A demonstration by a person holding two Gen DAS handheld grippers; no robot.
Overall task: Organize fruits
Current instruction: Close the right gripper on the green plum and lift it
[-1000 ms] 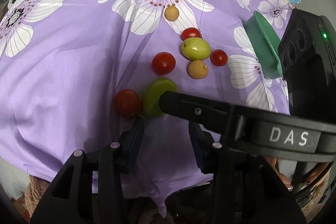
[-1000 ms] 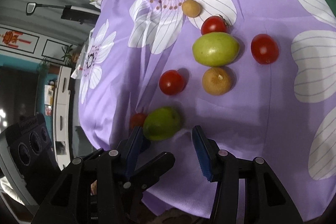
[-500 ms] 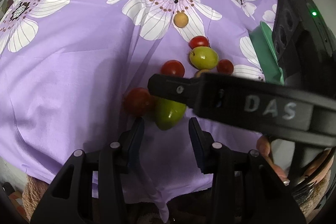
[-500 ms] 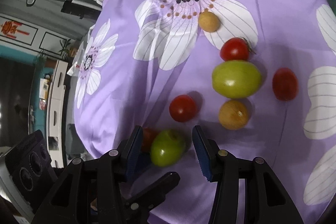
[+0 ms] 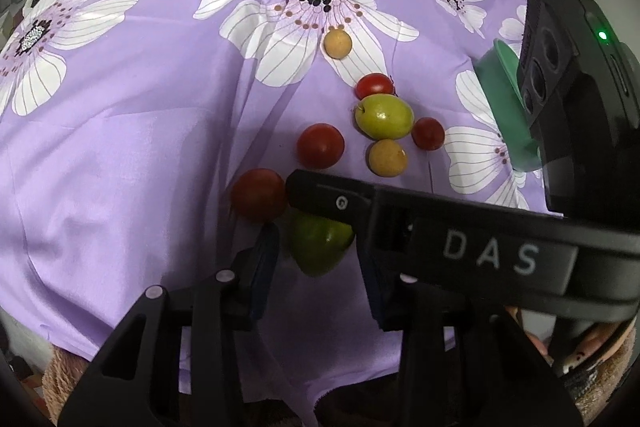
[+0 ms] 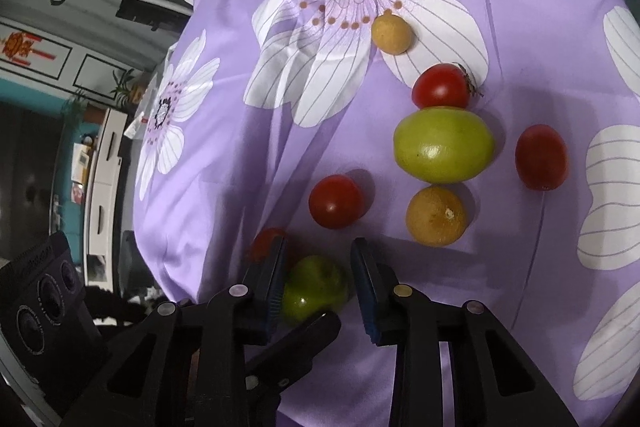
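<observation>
Purple flowered cloth point(image 6: 224, 155) covers the whole surface, with the fruit scattered out beyond both sets of fingers. Biggest piece is the green fruit point(image 6: 443, 145) well ahead and to the right of the right gripper point(image 6: 318, 277), lying sideways with a tomato point(image 6: 441, 87) touching its far side and a tan fruit point(image 6: 436, 215) at its near side.

The one that matters is the smaller green fruit point(image 6: 314, 287). It sits right between the right gripper's spread fingers, both blue pads point(image 6: 276, 291) flanking it but, as far as I can tell, not squeezing yet. Can't really make out a long axis on it. A dark red tomato point(image 5: 259, 194) sits just beyond the left finger, close enough to get nudged.

The left gripper point(image 5: 316, 267) is also spread and aimed at the same fruit, but the right one crosses in front of it and looks nearer, so I'd guess the right does the grab.
</observation>
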